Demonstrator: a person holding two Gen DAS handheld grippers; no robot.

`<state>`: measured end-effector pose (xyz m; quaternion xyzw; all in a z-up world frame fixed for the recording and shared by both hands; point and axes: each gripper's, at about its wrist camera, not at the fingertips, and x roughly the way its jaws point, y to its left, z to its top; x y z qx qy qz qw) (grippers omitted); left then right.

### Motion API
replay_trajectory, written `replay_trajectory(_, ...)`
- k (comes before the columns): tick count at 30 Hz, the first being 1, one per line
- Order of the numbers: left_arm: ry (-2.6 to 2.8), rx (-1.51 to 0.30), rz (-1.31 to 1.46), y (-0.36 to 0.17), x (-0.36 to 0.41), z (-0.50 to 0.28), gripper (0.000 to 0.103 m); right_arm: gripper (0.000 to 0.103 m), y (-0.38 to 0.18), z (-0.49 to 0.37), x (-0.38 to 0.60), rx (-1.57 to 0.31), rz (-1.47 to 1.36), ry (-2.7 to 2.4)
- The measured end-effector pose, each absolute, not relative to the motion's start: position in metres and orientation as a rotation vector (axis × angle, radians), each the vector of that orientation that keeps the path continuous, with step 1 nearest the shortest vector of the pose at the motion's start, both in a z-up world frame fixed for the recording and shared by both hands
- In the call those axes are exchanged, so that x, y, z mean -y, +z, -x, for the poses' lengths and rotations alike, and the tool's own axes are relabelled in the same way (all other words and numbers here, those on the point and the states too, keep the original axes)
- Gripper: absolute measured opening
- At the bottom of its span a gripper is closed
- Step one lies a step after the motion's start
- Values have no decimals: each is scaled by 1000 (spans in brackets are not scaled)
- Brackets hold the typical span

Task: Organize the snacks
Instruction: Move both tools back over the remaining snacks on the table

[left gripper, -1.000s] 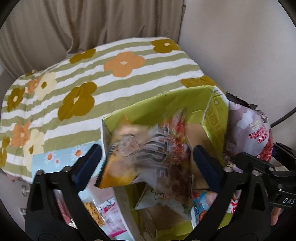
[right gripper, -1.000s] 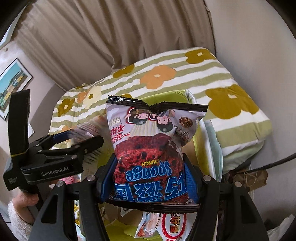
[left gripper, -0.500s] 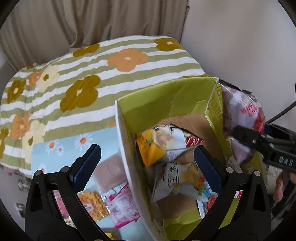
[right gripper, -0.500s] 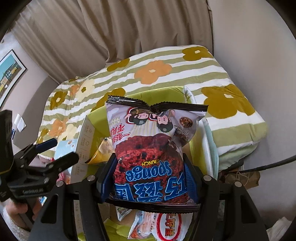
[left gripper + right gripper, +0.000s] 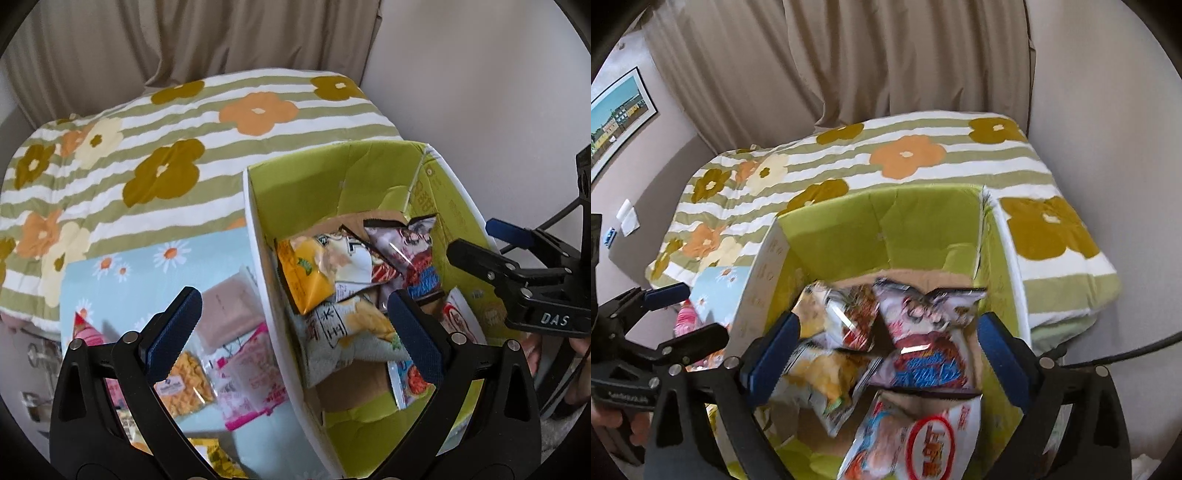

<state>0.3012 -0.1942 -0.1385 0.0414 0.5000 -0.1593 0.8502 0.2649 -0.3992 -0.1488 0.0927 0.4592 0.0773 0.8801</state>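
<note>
One green cardboard box [image 5: 332, 192] holds five snack packets, namely one orange [image 5: 304, 273], one purple sponge-cake [image 5: 406, 254], one pale chip bag [image 5: 347, 339] and two red-and-white ones [image 5: 408, 380], while about four more packets [image 5: 255, 373] lie outside it on one daisy-print cloth [image 5: 122, 291].

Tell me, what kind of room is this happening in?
Probably a bedroom at home. A bed-like surface under a striped quilt with big flowers fills the view, beige curtains hang behind it, and a framed picture is on the wall. A green cardboard box of snack packets sits on the quilt.
</note>
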Motion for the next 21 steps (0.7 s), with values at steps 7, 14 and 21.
replay_trajectory(7, -315, -995, -75, -118, 190, -279, 100, 96, -123, -245, 399, -912, -202, 195)
replay_trajectory(14, -234, -921, -60, -91, 171, -242, 100, 96, -96, -224, 384, -832, -179, 282)
replay_trajectory(21, -80, -881, -2, -78, 125, -200, 100, 96, -85, -213, 351, -793, -130, 424)
